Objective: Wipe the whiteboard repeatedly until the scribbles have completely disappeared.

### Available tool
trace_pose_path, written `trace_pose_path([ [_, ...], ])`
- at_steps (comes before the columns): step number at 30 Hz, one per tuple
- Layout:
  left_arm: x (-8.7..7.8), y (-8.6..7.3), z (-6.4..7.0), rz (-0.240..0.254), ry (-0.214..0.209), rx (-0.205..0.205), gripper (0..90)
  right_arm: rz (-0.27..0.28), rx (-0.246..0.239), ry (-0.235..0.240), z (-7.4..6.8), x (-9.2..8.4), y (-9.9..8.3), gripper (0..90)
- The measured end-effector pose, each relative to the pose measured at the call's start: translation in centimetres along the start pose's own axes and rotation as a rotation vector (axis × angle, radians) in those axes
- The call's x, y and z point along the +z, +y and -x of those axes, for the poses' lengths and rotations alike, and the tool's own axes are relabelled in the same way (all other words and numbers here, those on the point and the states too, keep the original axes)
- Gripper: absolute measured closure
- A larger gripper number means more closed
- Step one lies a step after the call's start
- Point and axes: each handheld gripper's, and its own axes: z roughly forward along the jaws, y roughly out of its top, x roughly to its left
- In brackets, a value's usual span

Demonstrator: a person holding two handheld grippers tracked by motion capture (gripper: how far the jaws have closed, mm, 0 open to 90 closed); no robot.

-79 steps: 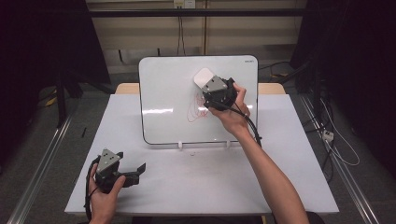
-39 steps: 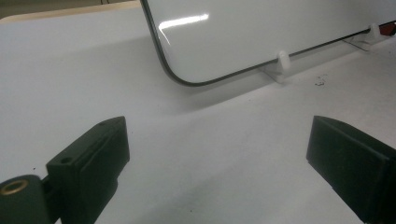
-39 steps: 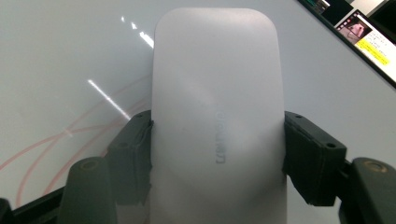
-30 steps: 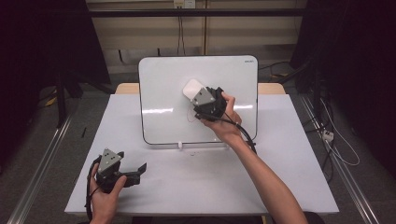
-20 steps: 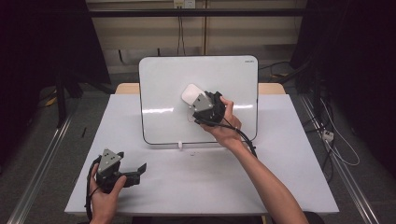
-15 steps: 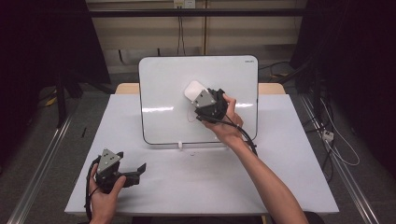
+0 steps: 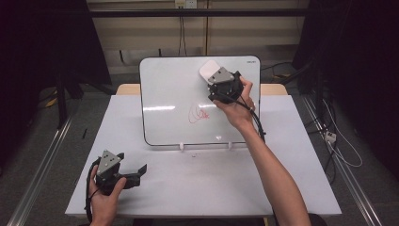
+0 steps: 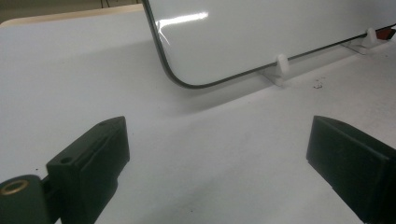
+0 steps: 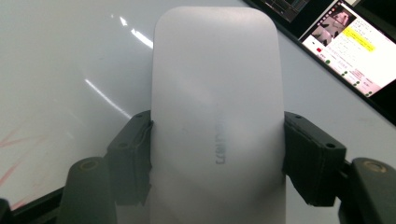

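Note:
A white whiteboard [image 7: 169,94] leans upright on small clips at the table's far middle, with a red scribble [image 7: 198,114] near its centre. My right gripper [image 7: 212,81] is up at the board's upper right, shut on a white eraser [image 7: 208,70] held against or just off the surface. In the right gripper view the eraser [image 9: 217,93] fills the gap, with both black fingers [image 9: 130,158] pressing its sides. My left gripper [image 7: 136,172] rests at the table's front left and is open. Between its jaws I see bare table [image 8: 219,158] and the whiteboard's lower corner [image 8: 261,32].
The white table [image 7: 211,188] spreads wide in front of the board. White stand clips [image 8: 281,63] hold the board's bottom edge. A lit screen [image 9: 345,32] lies beyond the board's edge. Cables trail on the floor [image 7: 339,146] at the right.
My right gripper has carried the eraser up and to the right, from the board's middle to its upper right. The red scribble now lies uncovered below it. The left gripper has stayed put.

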Motion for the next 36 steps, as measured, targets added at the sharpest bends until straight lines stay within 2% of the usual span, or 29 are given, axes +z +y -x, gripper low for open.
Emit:
trace_pose_path([
  [3, 0.0, 0.0, 0.0, 0.003, -0.001, 0.0, 5.9, 0.002, 0.014, -0.002, 0.4, 0.1, 0.0, 31.5],
  [5, 0.0, 0.0, 0.0, 0.004, -0.001, -0.001, 5.9, 0.007, 0.013, -0.019, 0.1, 0.0, -0.1, 31.5],
  [8, 0.0, 0.0, 0.0, 0.005, -0.001, 0.001, 5.9, 0.004, 0.009, -0.014, -0.2, -0.2, -0.5, 31.5],
  [9, 0.0, 0.0, 0.0, 0.003, -0.001, 0.001, 5.9, 0.001, -0.003, -0.004, -0.9, -0.4, -1.1, 31.5],
  [15, 0.1, 0.0, 0.2, -0.001, 0.0, 0.01, 5.9, 0.004, -0.027, 0.018, -2.4, -1.0, -2.6, 31.5],
  [20, 0.2, 0.1, 0.3, -0.004, -0.002, 0.007, 5.9, -0.003, -0.072, 0.037, -4.1, -1.7, -3.7, 31.6],
  [21, 0.2, 0.1, 0.3, -0.006, -0.001, 0.01, 5.9, -0.008, -0.08, 0.04, -4.9, -1.9, -4.1, 31.6],
  [23, 0.2, 0.1, 0.3, -0.007, -0.002, 0.013, 5.9, -0.008, -0.09, 0.045, -5.2, -2.0, -4.3, 31.6],
  [24, 0.2, 0.1, 0.3, -0.008, -0.001, 0.012, 5.9, -0.009, -0.101, 0.053, -5.9, -2.3, -4.8, 31.6],
  [26, 0.2, 0.1, 0.3, -0.008, -0.001, 0.011, 5.9, -0.01, -0.103, 0.055, -6.2, -2.4, -4.9, 31.5],
  [30, 0.2, 0.1, 0.3, -0.009, 0.0, 0.011, 5.9, -0.016, -0.123, 0.062, -7.7, -2.8, -5.5, 31.5],
  [32, 0.2, 0.1, 0.3, -0.008, -0.002, 0.012, 5.9, -0.017, -0.126, 0.063, -7.9, -2.9, -5.6, 31.5],
  [33, 0.3, 0.1, 0.3, -0.009, -0.002, 0.014, 5.9, -0.021, -0.135, 0.062, -8.5, -3.0, -5.7, 31.6],
  [36, 0.4, 0.1, 0.4, -0.012, -0.002, 0.016, 5.9, -0.017, -0.132, 0.07, -8.4, -2.9, -5.7, 31.5],
])
